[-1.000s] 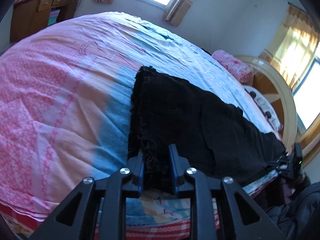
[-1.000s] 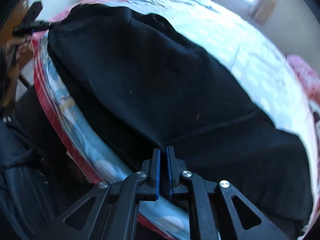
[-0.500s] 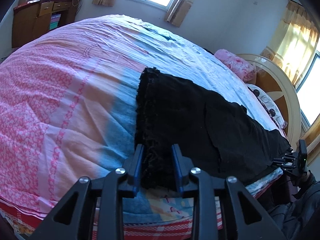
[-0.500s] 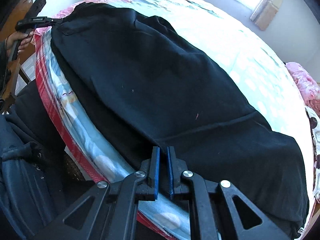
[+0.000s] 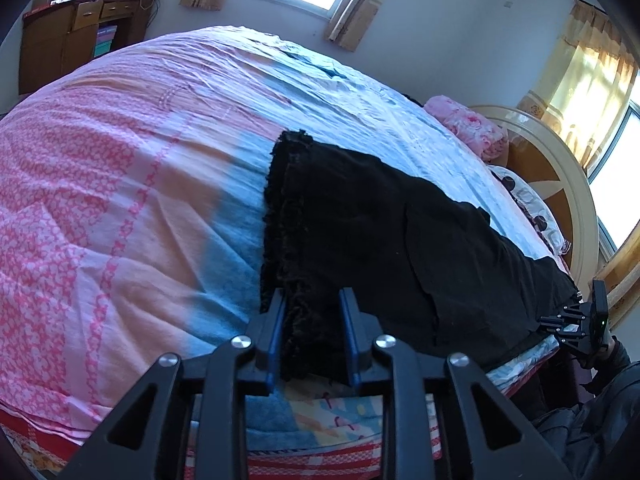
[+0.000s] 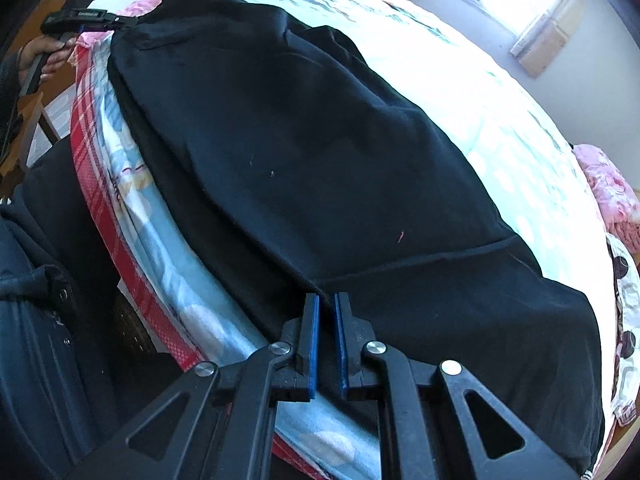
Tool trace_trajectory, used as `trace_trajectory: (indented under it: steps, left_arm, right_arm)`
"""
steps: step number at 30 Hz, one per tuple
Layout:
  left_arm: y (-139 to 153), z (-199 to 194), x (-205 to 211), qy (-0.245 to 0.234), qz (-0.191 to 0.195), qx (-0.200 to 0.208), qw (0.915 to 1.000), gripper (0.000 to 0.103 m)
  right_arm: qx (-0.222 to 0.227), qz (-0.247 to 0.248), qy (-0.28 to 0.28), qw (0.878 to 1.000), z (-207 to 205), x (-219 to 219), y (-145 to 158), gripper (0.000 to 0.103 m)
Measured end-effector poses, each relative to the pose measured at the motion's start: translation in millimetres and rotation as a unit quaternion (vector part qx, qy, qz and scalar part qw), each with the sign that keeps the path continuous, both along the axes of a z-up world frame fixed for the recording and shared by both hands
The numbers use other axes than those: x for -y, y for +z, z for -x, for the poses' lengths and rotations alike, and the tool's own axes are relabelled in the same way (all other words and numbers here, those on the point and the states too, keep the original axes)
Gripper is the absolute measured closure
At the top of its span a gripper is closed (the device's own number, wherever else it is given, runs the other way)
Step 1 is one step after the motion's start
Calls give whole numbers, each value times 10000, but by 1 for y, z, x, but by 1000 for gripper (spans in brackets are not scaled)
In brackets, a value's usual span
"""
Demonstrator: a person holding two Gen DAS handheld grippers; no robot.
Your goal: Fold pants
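the black pants [image 5: 384, 240] are spread along the near edge of the bed [image 5: 120, 184]. their frayed hem end is clamped between the pads of the left tool [image 5: 313, 338], whose jaws have just been closing. the near edge, by the waist end, is pinched in the nearly closed right tool [image 6: 325, 340].

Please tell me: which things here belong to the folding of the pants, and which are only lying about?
Job: pants, left gripper, right gripper, bed.

Lying about: pink pillow, dotted pillow, cabinet, curtains.
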State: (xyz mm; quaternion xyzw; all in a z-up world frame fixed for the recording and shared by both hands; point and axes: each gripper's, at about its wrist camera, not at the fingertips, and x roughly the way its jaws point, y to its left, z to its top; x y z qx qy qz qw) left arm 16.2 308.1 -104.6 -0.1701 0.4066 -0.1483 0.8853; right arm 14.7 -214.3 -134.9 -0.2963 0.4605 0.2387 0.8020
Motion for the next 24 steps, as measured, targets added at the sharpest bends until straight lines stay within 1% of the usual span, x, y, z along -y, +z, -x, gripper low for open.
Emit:
trace_trajectory:
  steps: [1,3,5,10,13,15,16,17,18,21,22,23,24]
  left_arm:
    - [1,0,0,-3,-12,3,10000,76]
    - [2,0,2,-15,-30,14,10000,77]
    - [4,1,2,-10,-5,23,10000,78]
    - [4,4,-5,72,52,28,10000,79]
    - [0,4,-6,61,79,-6,9999,78]
    - [0,4,-5,51,86,5,9999,78]
    - [2,4,-4,52,52,15,10000,79]
    - [4,5,-3,60,-5,27,10000,78]
    - [8,7,-4,91,-84,47,9999,78]
    - [18,15,-4,193,-261,128,9994,73]
    - [20,17,-4,214,-308,165,9992,68]
    - [24,18,-3,237,-366,195,9989,61]
    - [28,21,-2,300,-485,245,9981,56]
  right_arm:
    - [-59,-66,-55,9999,-2,1,1,95]
    - [-157,-167,-55,9997,-1,2,7,100]
    - [-142,-109,9,9998,5,0,11,101]
    - [-270,-282,-45,9992,16,3,20,101]
    - [-287,-228,-86,9993,15,4,14,101]
    - [-523,-140,-96,9985,10,1,2,101]
    - [-510,-36,-23,9987,9,-3,0,101]
    - [-401,77,100,9991,12,-7,1,100]
    - [-385,97,130,9991,13,-8,4,99]
    - [-636,63,243,9977,12,-5,11,93]
    - [-696,-16,284,9972,12,-2,17,87]
    - [-739,-118,288,9968,11,0,23,77]
    - [-768,-266,313,9962,9,0,31,72]
